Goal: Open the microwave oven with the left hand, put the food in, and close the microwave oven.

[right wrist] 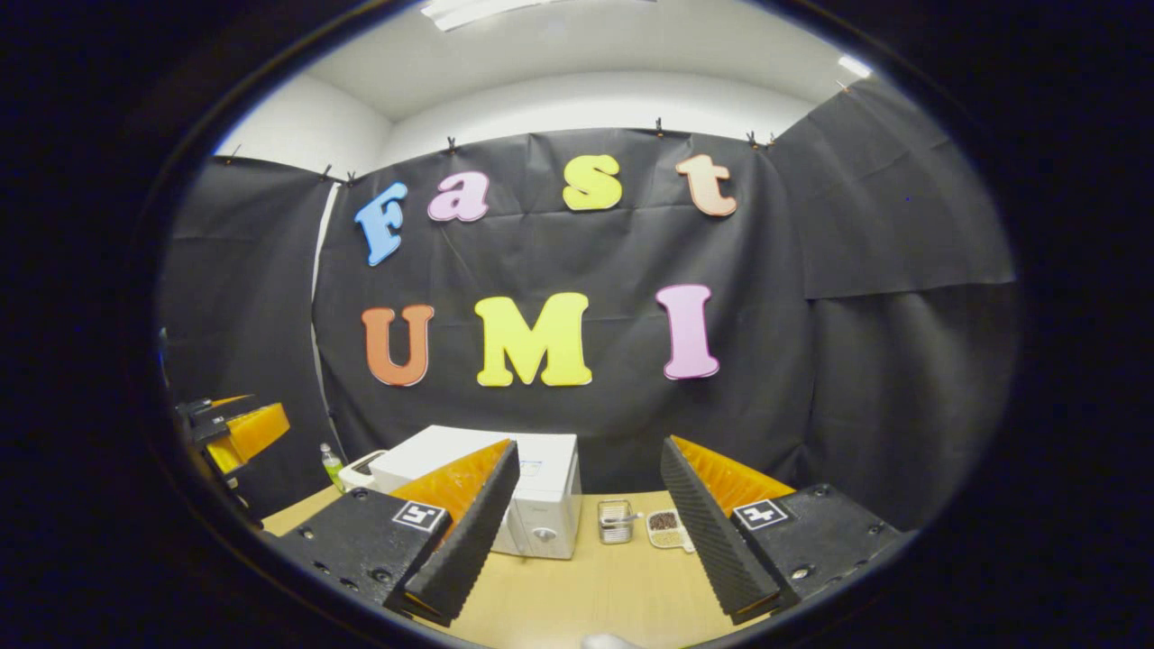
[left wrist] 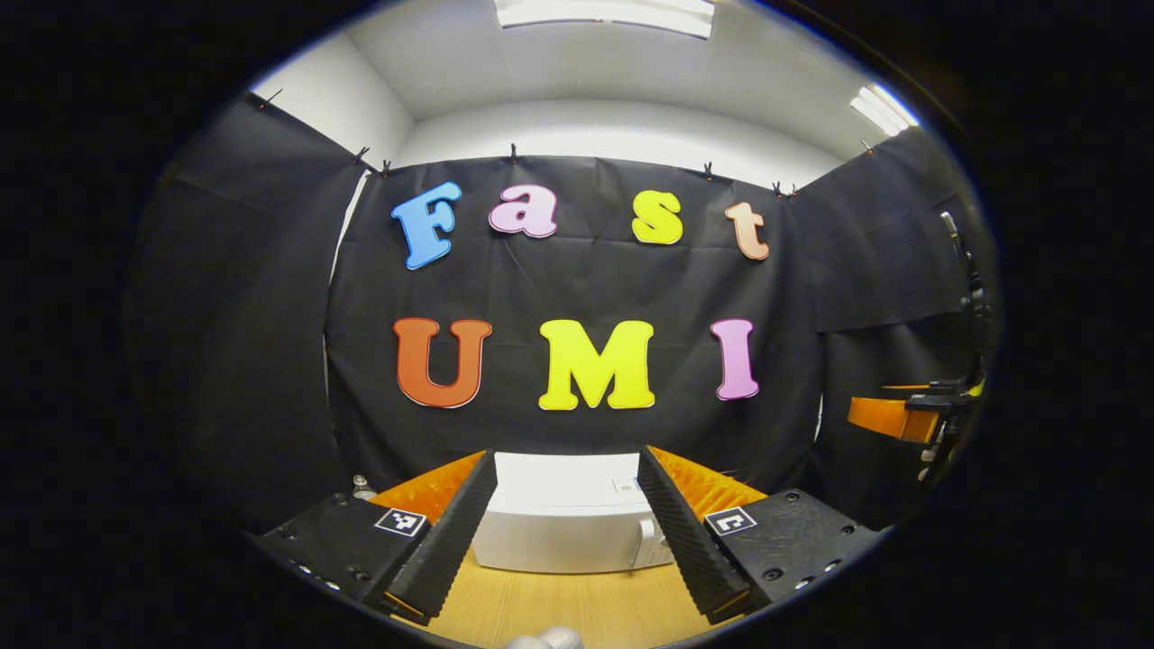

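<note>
The microwave (left wrist: 563, 527) sits shut on the table (left wrist: 577, 604), ahead of the left gripper (left wrist: 566, 532), jaws wide and empty. The right gripper (right wrist: 586, 541) gapes too; the food (right wrist: 665, 527), probably grains, lies right of the microwave. A crooked approach could miss the door.

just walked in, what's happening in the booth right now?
Nothing is being handled yet. Both grippers hang open above the wooden table, aimed at the white microwave, whose door looks shut. The left gripper faces it head-on; the right gripper sits off to the side, where a small food tray and a metal container wait beside the microwave.
</note>
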A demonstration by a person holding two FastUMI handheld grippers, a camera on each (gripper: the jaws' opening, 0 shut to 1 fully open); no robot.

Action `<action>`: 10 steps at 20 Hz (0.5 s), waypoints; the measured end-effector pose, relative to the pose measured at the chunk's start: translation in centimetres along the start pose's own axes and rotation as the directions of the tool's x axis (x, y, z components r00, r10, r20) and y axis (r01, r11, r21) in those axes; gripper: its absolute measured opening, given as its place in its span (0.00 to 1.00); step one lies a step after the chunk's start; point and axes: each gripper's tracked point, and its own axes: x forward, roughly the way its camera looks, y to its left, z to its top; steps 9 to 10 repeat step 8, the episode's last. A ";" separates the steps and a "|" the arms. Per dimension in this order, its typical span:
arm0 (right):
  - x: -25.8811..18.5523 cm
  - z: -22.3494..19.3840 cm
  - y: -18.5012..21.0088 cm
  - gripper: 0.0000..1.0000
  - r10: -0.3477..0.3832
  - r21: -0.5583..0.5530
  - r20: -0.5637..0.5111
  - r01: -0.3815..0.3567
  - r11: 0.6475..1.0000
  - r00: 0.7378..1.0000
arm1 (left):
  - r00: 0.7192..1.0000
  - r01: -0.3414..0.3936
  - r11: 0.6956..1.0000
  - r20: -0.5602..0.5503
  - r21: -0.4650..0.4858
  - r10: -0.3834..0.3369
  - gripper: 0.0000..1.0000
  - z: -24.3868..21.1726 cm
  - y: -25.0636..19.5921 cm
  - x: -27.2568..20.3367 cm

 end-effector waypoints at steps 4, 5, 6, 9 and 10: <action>-0.4 -0.1 -0.6 1.00 -0.009 0.010 -0.010 0.009 1.000 1.000 | 1.000 0.007 1.000 0.012 0.009 -0.008 0.96 0.5 -0.4 0.3; -0.5 -0.1 -0.8 1.00 -0.013 0.013 -0.011 0.013 1.000 1.000 | 1.000 0.013 1.000 0.014 0.007 -0.013 0.96 0.5 -0.6 0.4; -0.6 0.0 -0.9 1.00 -0.016 0.013 -0.011 0.016 1.000 1.000 | 1.000 0.015 1.000 0.012 0.004 -0.015 0.96 0.4 -0.7 0.5; -0.8 0.4 -1.0 1.00 -0.019 0.009 -0.005 0.019 1.000 1.000 | 1.000 0.018 1.000 0.015 0.000 -0.018 0.96 0.5 -0.7 0.6; -0.8 0.4 -1.0 1.00 -0.019 0.009 -0.005 0.019 1.000 1.000 | 1.000 0.018 1.000 0.015 0.000 -0.018 0.96 0.5 -0.7 0.6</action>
